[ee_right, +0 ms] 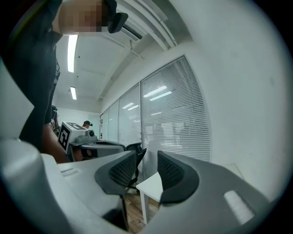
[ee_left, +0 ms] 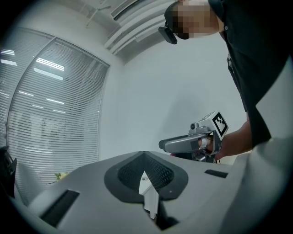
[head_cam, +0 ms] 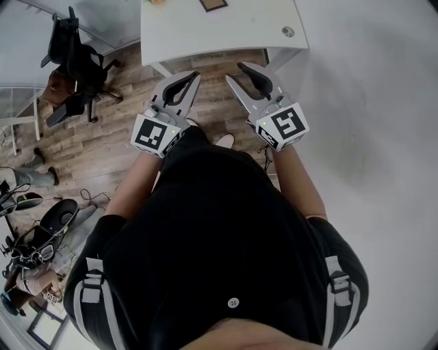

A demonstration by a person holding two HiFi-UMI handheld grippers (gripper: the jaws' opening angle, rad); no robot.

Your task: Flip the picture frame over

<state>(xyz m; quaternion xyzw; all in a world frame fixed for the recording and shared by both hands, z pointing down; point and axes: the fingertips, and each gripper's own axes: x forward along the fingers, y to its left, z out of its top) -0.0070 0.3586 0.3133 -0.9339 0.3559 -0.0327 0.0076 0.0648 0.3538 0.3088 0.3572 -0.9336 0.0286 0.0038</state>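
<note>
The picture frame (head_cam: 213, 4) is a dark-edged rectangle lying flat at the far edge of the white table (head_cam: 205, 37); it is cut off by the top of the head view. Both grippers hover level in front of the table's near edge, over the wooden floor. My left gripper (head_cam: 196, 74) is shut and empty, its pads meeting at the tip (ee_left: 144, 154). My right gripper (head_cam: 234, 71) is open, with a gap between its pads (ee_right: 147, 157) and nothing between them. The table's corner (ee_right: 151, 185) shows beyond that gap.
A small round fitting (head_cam: 288, 31) sits on the table's right side. A black office chair (head_cam: 76, 60) stands on the floor to the left. A white wall (head_cam: 369, 102) runs along the right. Blinds (ee_right: 178, 105) cover the windows ahead.
</note>
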